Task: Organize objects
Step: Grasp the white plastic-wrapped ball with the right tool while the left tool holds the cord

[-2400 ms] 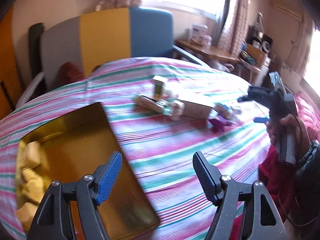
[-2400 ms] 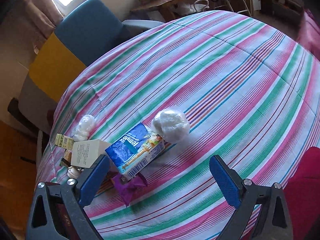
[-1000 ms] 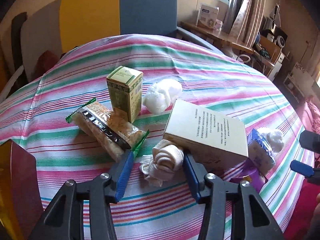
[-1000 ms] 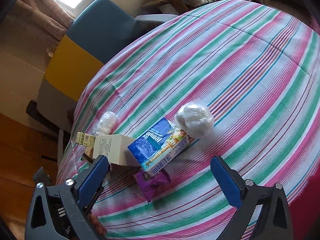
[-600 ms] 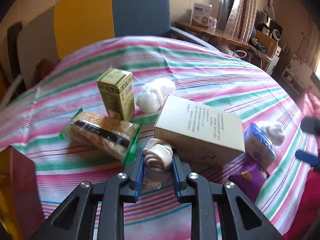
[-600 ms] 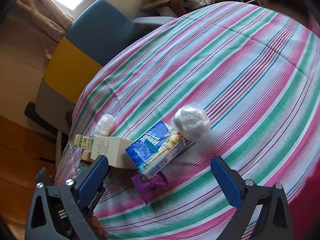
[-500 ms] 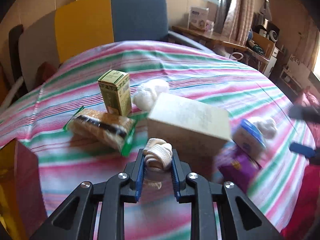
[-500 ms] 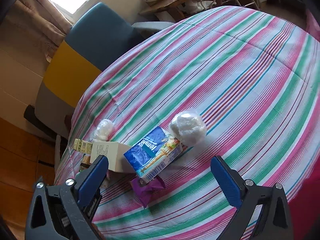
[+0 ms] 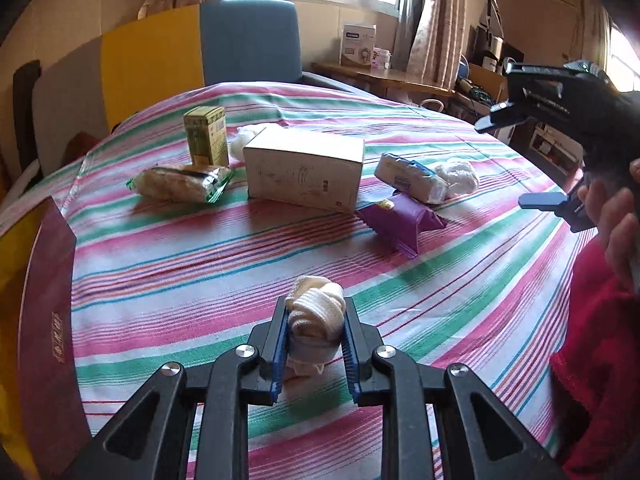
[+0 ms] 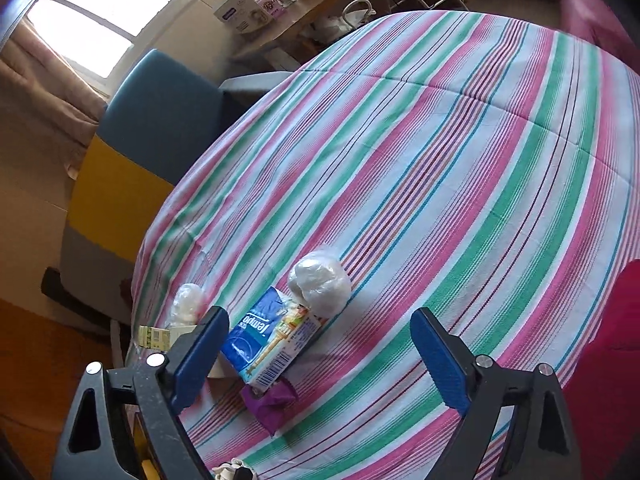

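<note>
My left gripper is shut on a cream rolled cloth and holds it above the striped tablecloth, nearer than the pile. The pile holds a beige box, a small green box, a snack pack, a purple packet, a blue tissue pack and a white bagged ball. My right gripper hovers over the tissue pack with its jaws closing. Its pads touch nothing.
A dark red box with a yellow inside stands at the left table edge. A blue and yellow chair stands behind the table. A person's hand and red sleeve are at the right. Another white wad lies behind the beige box.
The left gripper closed on the rolled cloth beside the beige box, then drew back from the pile with it. The right gripper's jaws narrowed a little and it shifted slightly over the tissue pack.
</note>
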Motion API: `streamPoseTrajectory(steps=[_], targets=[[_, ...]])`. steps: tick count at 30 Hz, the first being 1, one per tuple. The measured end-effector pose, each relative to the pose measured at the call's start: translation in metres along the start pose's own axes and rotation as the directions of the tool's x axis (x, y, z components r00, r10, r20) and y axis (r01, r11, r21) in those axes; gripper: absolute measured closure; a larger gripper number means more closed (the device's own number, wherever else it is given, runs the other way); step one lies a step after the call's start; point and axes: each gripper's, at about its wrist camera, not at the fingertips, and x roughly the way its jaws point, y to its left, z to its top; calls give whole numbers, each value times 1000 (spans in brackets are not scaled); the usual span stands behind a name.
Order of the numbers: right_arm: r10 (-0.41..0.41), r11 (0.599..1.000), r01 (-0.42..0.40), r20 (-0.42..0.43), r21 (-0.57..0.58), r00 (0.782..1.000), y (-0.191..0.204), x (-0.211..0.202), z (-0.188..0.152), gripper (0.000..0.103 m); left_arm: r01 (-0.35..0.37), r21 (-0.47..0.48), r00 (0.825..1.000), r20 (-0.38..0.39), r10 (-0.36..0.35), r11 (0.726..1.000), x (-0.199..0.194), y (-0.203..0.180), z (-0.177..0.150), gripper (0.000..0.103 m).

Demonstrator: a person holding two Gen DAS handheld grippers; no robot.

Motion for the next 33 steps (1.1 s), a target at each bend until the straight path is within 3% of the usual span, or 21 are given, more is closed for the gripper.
streamPoseTrajectory(steps=[5,12,20,26,28,33], targets=[[-9,1000,8,-19,-5,1000,3,7,-1,20,16,-21,1000,7,-16,1000,1,4,-3,80],[-6,997,2,-48,-72,999,15,12,-8,39,29,-56,1000,2,-29,998,3,11,-5,80],[-94,985,90,-23,-146,995,34,17,14,39,43,-81,999,-5,-44,996,5,18,-6,80],[-206,950,187,-49,-248,977,45,65,26,37,52,-89,999,-4,-52,995,5,20,-6,80],[-278,913,235,-85,-333,957,49,84,22,61,48,-86,999,-6,-49,995,6,20,-6,80],[-300,884,243,-86,-400,950,54,91,16,63,44,-85,999,-8,-45,995,6,20,-6,80]])
